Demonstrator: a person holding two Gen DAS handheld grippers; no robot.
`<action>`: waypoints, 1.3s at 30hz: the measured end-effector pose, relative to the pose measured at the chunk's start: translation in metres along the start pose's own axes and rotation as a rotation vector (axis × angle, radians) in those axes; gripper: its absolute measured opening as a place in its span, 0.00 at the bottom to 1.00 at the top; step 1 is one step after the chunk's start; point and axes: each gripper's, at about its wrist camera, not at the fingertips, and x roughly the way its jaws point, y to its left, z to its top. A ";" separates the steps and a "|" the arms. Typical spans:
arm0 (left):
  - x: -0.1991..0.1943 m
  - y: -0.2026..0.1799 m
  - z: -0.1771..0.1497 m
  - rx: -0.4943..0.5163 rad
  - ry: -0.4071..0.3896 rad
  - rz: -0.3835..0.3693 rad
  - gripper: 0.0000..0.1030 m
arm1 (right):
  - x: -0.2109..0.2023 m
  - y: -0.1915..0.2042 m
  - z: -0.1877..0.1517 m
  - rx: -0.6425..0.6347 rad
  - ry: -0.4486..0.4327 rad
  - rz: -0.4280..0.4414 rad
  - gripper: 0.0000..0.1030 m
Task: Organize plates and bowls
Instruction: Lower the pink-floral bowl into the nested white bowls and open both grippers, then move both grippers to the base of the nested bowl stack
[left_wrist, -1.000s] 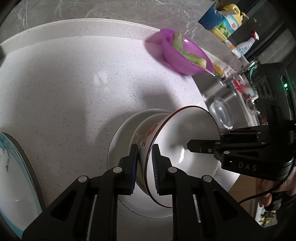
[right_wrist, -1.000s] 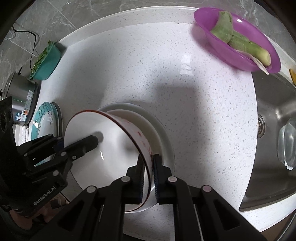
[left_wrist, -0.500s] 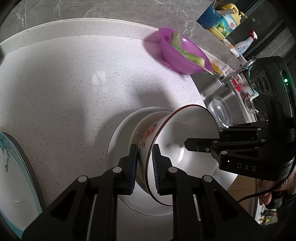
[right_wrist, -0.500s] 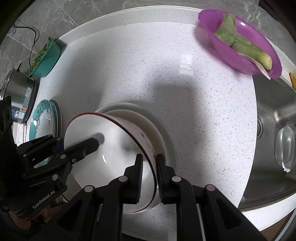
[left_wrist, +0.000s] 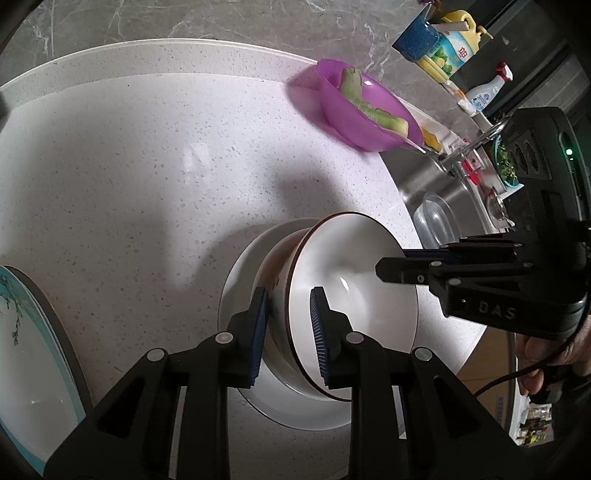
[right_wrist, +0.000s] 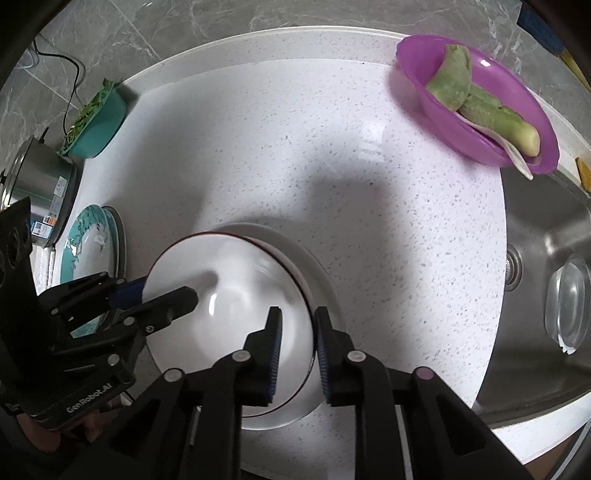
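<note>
A white bowl (left_wrist: 351, 295) with a dark red rim sits in a white plate (left_wrist: 236, 295) on the speckled counter. My left gripper (left_wrist: 290, 328) straddles the bowl's near rim. Its jaws are opening, and both pads stand a little off the wall. In the right wrist view the bowl (right_wrist: 229, 288) lies level in the plate (right_wrist: 325, 280). My right gripper (right_wrist: 297, 347) straddles the opposite rim with its jaws closing. The rim runs beside the outer pad, and a gap shows at the inner one. Each gripper appears in the other's view: left gripper (right_wrist: 159, 293), right gripper (left_wrist: 395, 258).
A purple bowl (right_wrist: 476, 103) holding green vegetable pieces stands at the back right. A teal-patterned plate (right_wrist: 88, 243) lies to the left, with a teal basin (right_wrist: 96, 122) and a steel pot (right_wrist: 40, 192) behind it. A steel sink (right_wrist: 546, 240) holds a glass lid (right_wrist: 569, 302).
The bowl was tilted up on edge between both grippers and now rests level in the plate. Both pairs of jaws stand wider than a second ago.
</note>
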 end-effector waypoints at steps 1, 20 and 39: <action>-0.001 0.000 0.000 -0.002 -0.002 -0.005 0.26 | 0.000 0.000 0.000 -0.008 -0.001 -0.005 0.10; -0.017 -0.009 -0.002 0.034 -0.037 -0.029 0.71 | 0.007 0.006 -0.012 -0.038 -0.001 0.007 0.05; -0.071 0.036 -0.026 -0.022 -0.032 0.108 1.00 | -0.040 -0.073 -0.047 0.148 -0.198 0.148 1.00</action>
